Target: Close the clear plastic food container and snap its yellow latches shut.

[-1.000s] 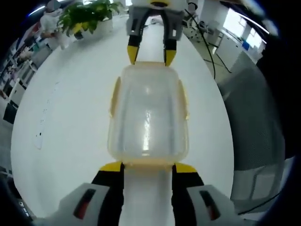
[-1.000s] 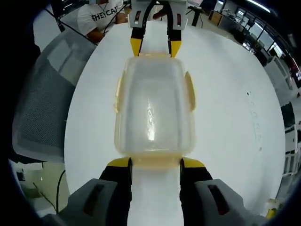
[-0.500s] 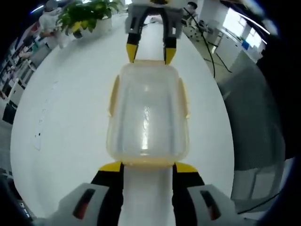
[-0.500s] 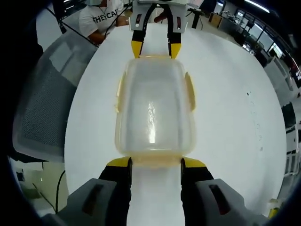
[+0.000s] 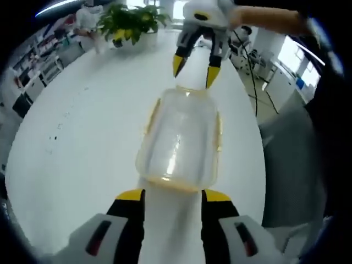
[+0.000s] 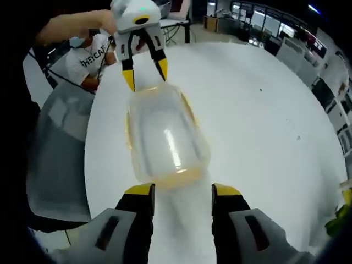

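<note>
I see the round white table [image 5: 71, 137] spreading under both of my grippers, with a grey chair [image 6: 58, 148] at its edge in the right gripper view and a potted plant [image 5: 129, 19] on its far side in the left gripper view. The clear plastic food container [image 5: 181, 140] sits on the table between my two grippers, lid on, with yellow latches [image 5: 218, 132] lying along its long sides; I cannot tell whether they are snapped.

My left gripper [image 5: 168, 195] is released, jaws spread, its yellow tips just short of the container's near end and not touching it. My right gripper [image 6: 181, 191] is likewise released, jaws apart, just off the opposite end. From the left gripper view I see the right gripper raised above the container's far end, tips apart. A seated person [image 6: 91, 49] in a white shirt is beyond the table.
</note>
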Available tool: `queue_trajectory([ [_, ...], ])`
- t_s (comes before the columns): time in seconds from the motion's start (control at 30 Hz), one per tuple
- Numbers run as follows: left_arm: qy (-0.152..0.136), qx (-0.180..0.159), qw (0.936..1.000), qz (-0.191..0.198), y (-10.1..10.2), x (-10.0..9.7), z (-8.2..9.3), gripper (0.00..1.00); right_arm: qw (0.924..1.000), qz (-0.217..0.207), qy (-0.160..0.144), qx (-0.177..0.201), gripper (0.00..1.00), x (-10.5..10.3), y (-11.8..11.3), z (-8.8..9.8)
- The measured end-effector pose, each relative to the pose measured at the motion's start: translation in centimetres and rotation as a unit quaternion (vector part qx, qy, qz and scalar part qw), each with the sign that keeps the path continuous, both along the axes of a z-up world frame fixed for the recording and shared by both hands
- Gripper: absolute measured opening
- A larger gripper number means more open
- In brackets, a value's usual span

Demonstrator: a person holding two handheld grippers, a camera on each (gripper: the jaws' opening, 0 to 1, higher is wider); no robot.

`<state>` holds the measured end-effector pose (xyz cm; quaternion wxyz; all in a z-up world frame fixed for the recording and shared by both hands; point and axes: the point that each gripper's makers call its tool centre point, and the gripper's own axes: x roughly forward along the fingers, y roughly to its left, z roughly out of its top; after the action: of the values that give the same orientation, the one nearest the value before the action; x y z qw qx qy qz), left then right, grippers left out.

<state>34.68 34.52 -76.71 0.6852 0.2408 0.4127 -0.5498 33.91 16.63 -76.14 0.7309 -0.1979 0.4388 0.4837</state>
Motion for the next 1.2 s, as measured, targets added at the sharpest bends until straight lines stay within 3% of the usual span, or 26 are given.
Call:
queue_trajectory([
  [0.07,0.036,-0.028,0.9973,0.058,0.0,0.0,0.1,0.35,0.9989,-0.034,0.019,0.024,0.34,-0.1,0.5,0.1],
  [0.13,0.053,-0.048,0.9926,0.098,0.0,0.1,0.1,0.31,0.9965,-0.063,0.031,0.044,0.34,0.1,0.7,0.2],
  [0.2,0.071,-0.069,0.9838,0.149,0.1,0.5,0.0,0.3,0.994,-0.091,0.034,0.051,0.36,0.3,0.7,0.0],
  [0.3,0.102,-0.101,0.9657,0.216,0.3,0.8,-0.3,0.3,0.9884,-0.127,0.047,0.069,0.37,0.2,0.8,-0.2],
  [0.43,0.126,-0.136,0.9415,0.281,0.5,1.1,-0.2,0.31,0.9861,-0.14,0.048,0.075,0.37,-0.1,0.7,-0.8],
  [0.47,0.127,-0.139,0.9395,0.286,0.5,1.1,-0.2,0.31,0.9853,-0.144,0.052,0.077,0.36,-0.3,0.8,-0.9],
  [0.57,0.12,-0.133,0.9417,0.285,0.3,0.7,-0.7,0.31,0.9828,-0.156,0.054,0.083,0.36,-0.5,0.9,-1.2],
  [0.63,0.124,-0.128,0.938,0.297,0.1,0.3,-1.2,0.3,0.9743,-0.187,0.065,0.108,0.35,-0.4,1.4,-1.0],
  [0.7,0.126,-0.13,0.9366,0.3,-0.1,-0.1,-1.4,0.3,0.9736,-0.194,0.06,0.104,0.34,-0.2,1.2,-1.2],
  [0.83,0.124,-0.152,0.927,0.319,-0.7,-0.2,-1.2,0.24,0.9728,-0.201,0.067,0.095,0.35,-0.6,1.2,-2.0],
  [0.87,0.122,-0.156,0.926,0.321,-0.8,-0.2,-1.1,0.23,0.9699,-0.207,0.071,0.107,0.33,-0.7,1.5,-1.8],
  [0.97,0.106,-0.15,0.929,0.321,-1.0,-0.3,-1.4,0.23,0.9647,-0.221,0.079,0.119,0.3,-0.8,1.7,-1.9],
  [1.03,0.114,-0.152,0.9213,0.339,-0.9,0.0,-1.5,0.22,0.9637,-0.225,0.076,0.122,0.29,-0.9,1.7,-1.8],
  [1.2,0.105,-0.145,0.9244,0.337,-1.1,-0.1,-1.4,0.21,0.9604,-0.232,0.079,0.133,0.27,-0.8,1.8,-1.9],
])
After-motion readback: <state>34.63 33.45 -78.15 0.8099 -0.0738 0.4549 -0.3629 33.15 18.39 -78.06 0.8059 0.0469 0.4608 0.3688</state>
